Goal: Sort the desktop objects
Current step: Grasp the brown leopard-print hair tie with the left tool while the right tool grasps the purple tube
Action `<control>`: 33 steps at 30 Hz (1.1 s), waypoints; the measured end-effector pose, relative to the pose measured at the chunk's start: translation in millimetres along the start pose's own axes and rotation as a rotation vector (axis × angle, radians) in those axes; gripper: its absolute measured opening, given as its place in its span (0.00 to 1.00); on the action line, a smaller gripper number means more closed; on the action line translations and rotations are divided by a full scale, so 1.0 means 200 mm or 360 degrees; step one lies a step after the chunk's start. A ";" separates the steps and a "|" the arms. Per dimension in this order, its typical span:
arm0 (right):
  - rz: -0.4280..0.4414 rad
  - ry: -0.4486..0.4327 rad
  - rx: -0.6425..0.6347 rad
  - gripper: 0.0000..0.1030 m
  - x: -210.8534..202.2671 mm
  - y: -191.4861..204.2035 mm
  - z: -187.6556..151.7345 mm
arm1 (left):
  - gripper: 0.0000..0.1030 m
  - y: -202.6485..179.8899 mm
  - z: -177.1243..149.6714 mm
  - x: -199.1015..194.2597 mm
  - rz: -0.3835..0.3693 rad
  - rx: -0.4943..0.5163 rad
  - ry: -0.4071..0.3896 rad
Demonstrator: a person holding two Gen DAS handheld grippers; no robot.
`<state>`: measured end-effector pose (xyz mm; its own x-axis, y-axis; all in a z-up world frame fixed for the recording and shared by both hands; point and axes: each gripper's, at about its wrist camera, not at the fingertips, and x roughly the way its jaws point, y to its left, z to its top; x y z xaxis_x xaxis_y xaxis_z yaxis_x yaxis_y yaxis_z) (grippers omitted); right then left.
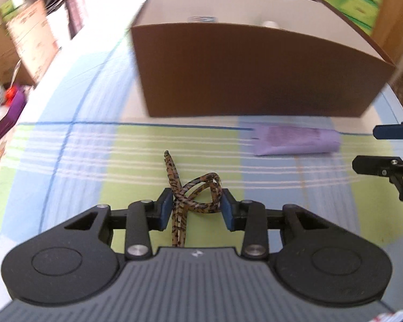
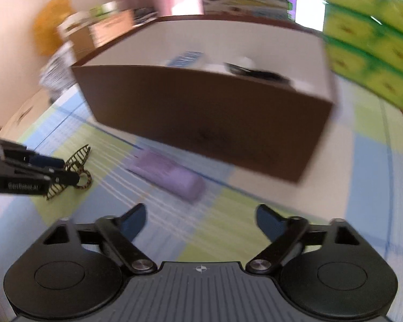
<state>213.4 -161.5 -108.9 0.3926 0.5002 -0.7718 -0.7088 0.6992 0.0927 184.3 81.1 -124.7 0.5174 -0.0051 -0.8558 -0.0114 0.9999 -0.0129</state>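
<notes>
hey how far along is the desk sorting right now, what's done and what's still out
Partly done, it seems. Done: a few items, too blurred to name, already sit inside the brown box. In hand: the left gripper has its fingers on either side of the tiger-striped cord, which lies on the checked tablecloth. Left: the purple pouch lies in front of the box, untouched; the right gripper is open and empty.
</notes>
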 end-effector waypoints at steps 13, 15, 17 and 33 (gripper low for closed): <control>0.0094 0.0151 -0.0508 0.51 0.32 0.13 0.10 | 0.36 0.12 0.00 0.02 0.0033 -0.0103 0.0058; 0.0095 0.0156 -0.0508 0.44 0.33 0.13 0.08 | 0.37 0.12 0.00 0.02 0.0032 -0.0106 0.0069; 0.0122 0.0161 -0.0481 0.38 0.32 0.12 0.07 | 0.38 0.13 0.00 0.02 0.0026 -0.0115 0.0073; -0.0191 0.0160 0.0185 0.26 -0.03 0.04 -0.32 | 0.47 0.12 -0.02 -0.01 -0.0066 0.0020 0.0013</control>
<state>167.5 -191.5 -144.8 0.4056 0.3606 -0.8400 -0.5858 0.8079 0.0640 178.7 105.0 -125.8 0.5099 -0.0464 -0.8590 0.0204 0.9989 -0.0418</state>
